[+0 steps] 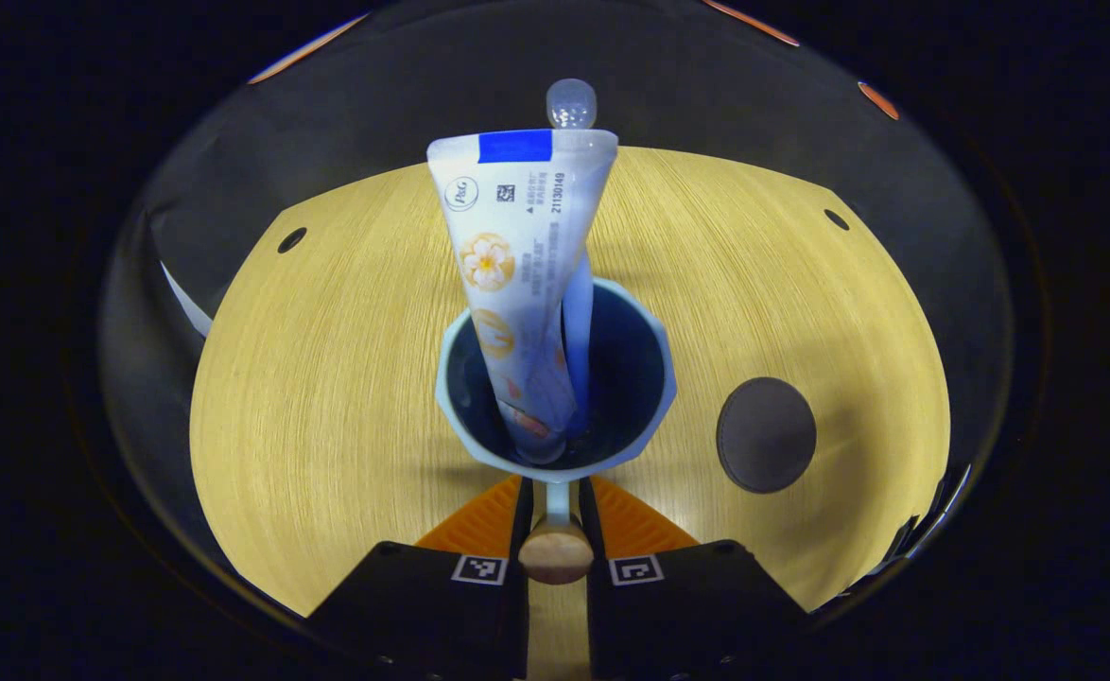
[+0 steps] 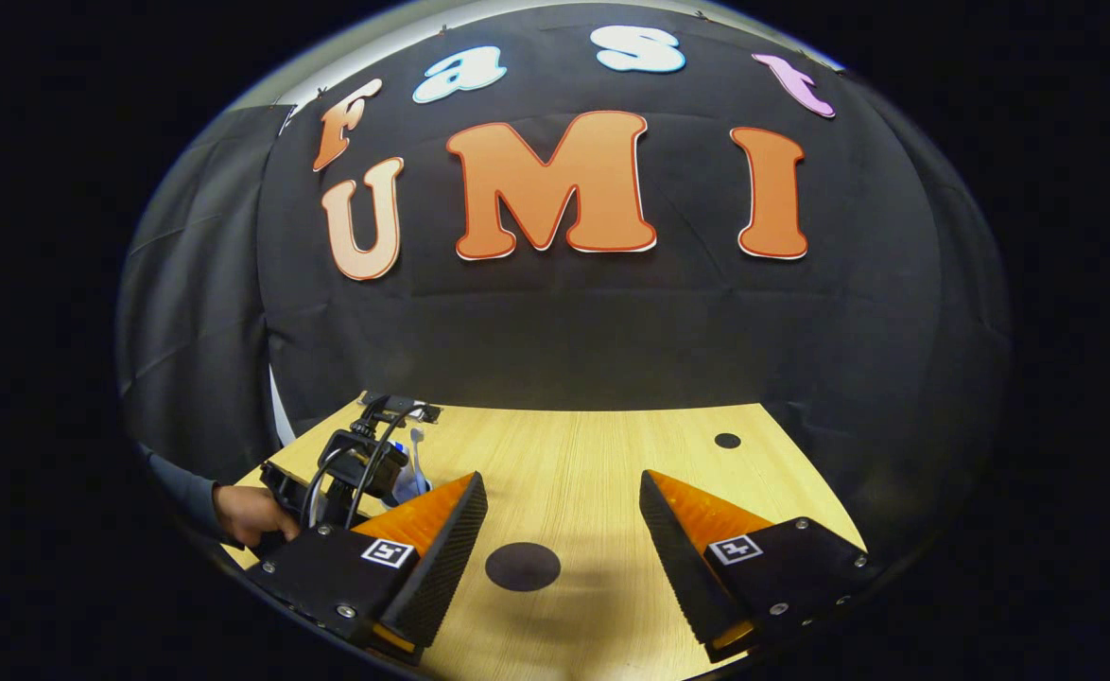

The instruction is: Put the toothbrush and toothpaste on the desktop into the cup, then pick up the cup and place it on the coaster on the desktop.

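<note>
Left claw clamped — right claw agape

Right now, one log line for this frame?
stage: cup pickup | left tongs: shut on cup handle | cup: holds toothpaste, toothbrush | right tongs: open, idle | coaster: bare

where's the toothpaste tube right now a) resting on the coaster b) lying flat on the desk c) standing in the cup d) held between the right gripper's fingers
c: the toothpaste tube stands tilted inside the cup, whose handle the left gripper pinches.
</note>
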The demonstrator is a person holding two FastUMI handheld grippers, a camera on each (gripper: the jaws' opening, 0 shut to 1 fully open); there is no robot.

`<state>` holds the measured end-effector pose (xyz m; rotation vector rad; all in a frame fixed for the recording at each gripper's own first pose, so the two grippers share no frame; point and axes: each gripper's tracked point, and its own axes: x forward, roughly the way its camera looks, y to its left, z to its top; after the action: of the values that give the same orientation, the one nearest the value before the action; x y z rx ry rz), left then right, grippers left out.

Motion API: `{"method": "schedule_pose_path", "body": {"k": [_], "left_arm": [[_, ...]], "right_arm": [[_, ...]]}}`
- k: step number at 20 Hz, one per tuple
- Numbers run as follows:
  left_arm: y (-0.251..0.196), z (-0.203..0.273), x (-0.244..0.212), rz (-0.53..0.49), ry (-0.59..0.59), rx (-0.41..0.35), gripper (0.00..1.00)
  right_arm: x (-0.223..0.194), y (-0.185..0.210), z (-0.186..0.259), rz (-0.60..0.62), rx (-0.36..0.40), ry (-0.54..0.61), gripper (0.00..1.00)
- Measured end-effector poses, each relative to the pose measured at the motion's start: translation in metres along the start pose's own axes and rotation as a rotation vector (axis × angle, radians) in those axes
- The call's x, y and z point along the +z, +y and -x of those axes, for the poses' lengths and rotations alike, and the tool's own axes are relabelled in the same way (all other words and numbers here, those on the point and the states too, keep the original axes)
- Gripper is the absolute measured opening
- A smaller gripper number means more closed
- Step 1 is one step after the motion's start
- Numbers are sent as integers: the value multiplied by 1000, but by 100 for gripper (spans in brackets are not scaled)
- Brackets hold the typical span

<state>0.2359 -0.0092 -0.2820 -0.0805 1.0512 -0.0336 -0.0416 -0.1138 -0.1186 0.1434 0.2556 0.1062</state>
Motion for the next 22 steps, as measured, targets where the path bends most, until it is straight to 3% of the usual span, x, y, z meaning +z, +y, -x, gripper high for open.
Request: {"method": "schedule_pose_path", "body": {"k": [5, 11, 22], "left_arm": [[-7, 0, 2, 27, -10, -26, 25], [1, -8, 6, -40, -82, -44, 25], [4, -7, 6, -118, -99, -115, 24]], "right_arm": [[0, -4, 6, 1, -12, 4, 97], [-3, -14, 20, 10, -24, 3, 98], [-6, -46, 49, 28, -82, 6, 98]]}}
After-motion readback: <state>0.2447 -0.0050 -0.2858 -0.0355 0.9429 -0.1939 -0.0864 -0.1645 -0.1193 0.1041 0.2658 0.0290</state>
